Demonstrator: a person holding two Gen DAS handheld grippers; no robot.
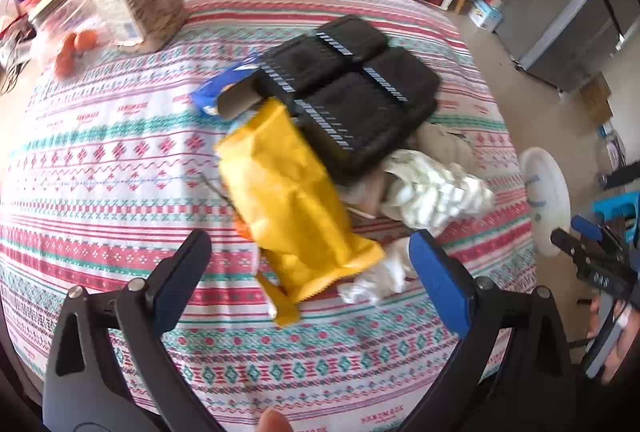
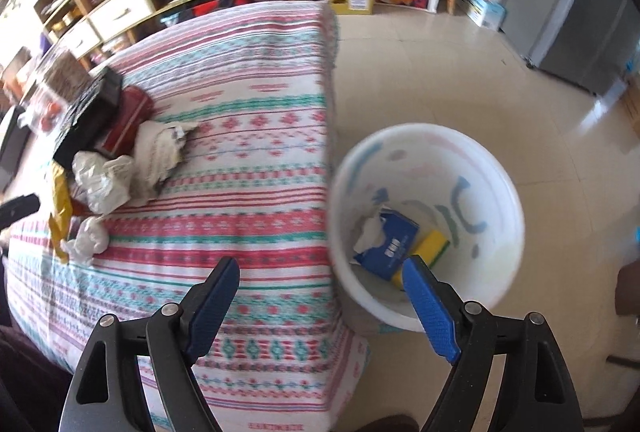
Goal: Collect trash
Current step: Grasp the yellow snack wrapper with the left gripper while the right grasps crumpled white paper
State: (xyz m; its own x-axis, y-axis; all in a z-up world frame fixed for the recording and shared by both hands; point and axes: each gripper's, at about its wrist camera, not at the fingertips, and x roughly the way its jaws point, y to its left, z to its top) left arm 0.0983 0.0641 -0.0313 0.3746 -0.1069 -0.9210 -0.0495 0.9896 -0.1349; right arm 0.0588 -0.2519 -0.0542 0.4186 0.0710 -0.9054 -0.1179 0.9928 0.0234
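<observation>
Left gripper (image 1: 308,260) and right gripper (image 2: 320,286): black triangular cut-out arms, silver pivot screws (image 2: 471,308), and ribbed blue pads (image 2: 430,308) lining each finger.

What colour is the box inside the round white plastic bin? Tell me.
Blue box, clearest in the right wrist view.

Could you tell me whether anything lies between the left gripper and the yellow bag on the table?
Nothing visible does. The left gripper is open and empty, and the yellow bag lies straight ahead on the tablecloth, its near end between the fingertips' line. White crumpled paper sits beside it, not in front.
</observation>
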